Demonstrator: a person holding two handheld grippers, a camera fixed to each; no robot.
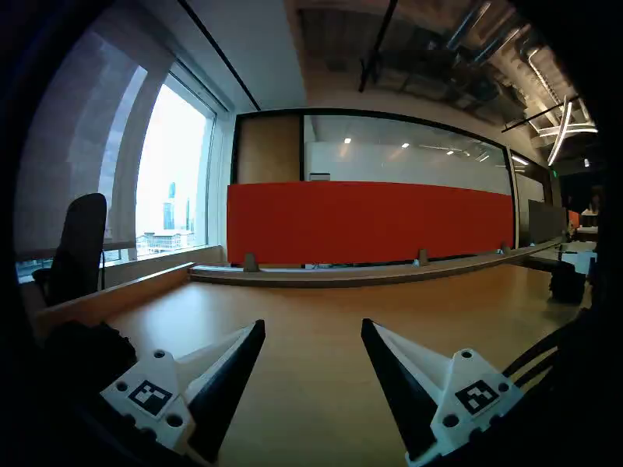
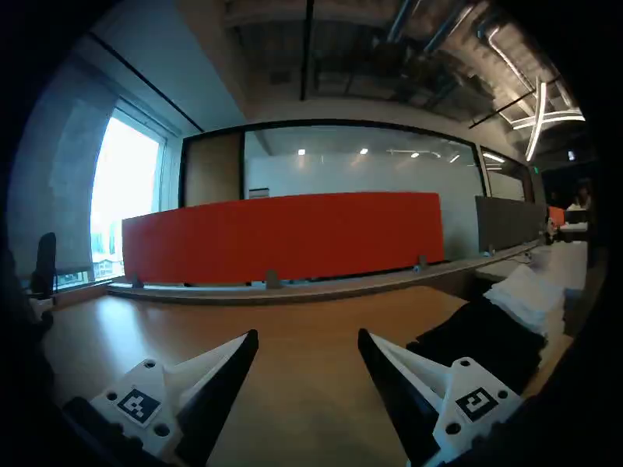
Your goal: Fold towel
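The left hand-held gripper [image 1: 313, 323], in the left gripper view, has its two fingers spread wide apart with nothing between them. It sits low over a bare stretch of the wooden worktop [image 1: 327, 292] and faces a red partition [image 1: 366, 222] along the far edge. A window [image 1: 171, 187] and a dark chair [image 1: 78, 241] stand off to its left. A small dark object [image 1: 567, 282] sits at the far right of the worktop, too small and dim to identify.

The right hand-held gripper [image 2: 307, 335], in the right gripper view, is likewise spread, and its fingers grip nothing. It faces the same partition across the same worktop. The cloth lies to its right. The black towels [image 2: 483, 338] lie flat on the worktop just beyond and outside its right finger. In the picture that finger overlaps their near edge, and I cannot tell whether it touches them. The white towels [image 2: 529, 296] sit folded just behind the black ones, farther right and farther away. Together the two piles seem to run as a band from near the right finger out toward the far right corner, so their long axis lies at a slant to the line of the fingers.

Judging from this, the right hand is the nearer one. The coming move calls for it to swing rightward and turn toward the black pile's near edge. The left hand has to cross the open worktop to help.
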